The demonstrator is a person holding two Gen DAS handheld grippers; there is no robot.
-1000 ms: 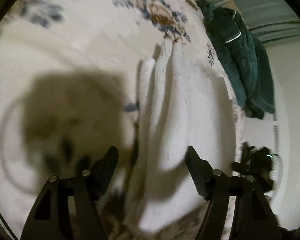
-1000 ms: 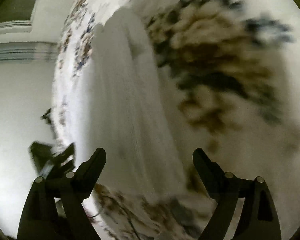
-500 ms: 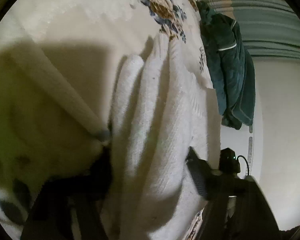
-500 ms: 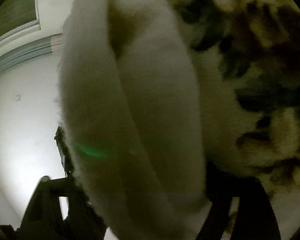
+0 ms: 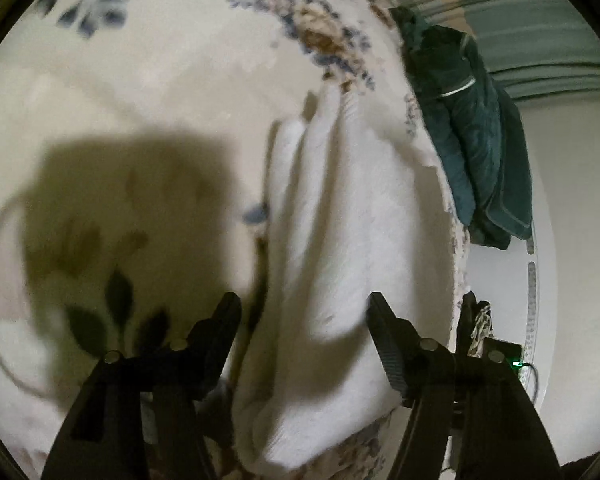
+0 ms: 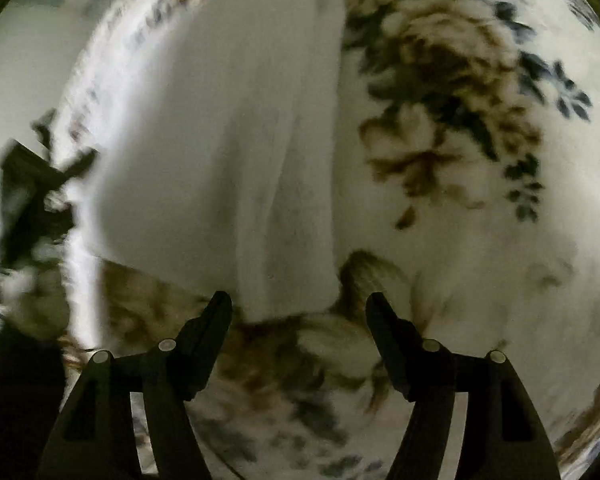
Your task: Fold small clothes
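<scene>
White cloth (image 5: 340, 248), fuzzy and bunched into long folds, lies on a floral blanket (image 5: 172, 92) close to the blanket's edge. Left gripper (image 5: 305, 312) hangs over the near end of it, jaws set apart w/ a clear gap; cloth runs under and between the two black fingers (image 5: 384, 340) but neither pad presses on it, so nothing's held. Jaws have just been opening. Big dark shadow falls on the blanket to the left of the cloth. Beyond the edge of the blanket a dark green garment (image 5: 476, 152) w/ a pale stripe is draped, well apart from the cloth, and a small green light (image 5: 515, 363) glows low on the right.

From the right wrist, the same white cloth (image 6: 236, 152) stretches away up the frame, its near corner ending just ahead of the right gripper (image 6: 299, 304). That one's jaws also stand apart and have just been opening; cloth tip sits about level w/ the fingertips, not pinched. Brown and dark blue flower print shows on the blanket (image 6: 440, 92) right of the cloth. Picture is blurred, so can't tell finer detail at the left edge
</scene>
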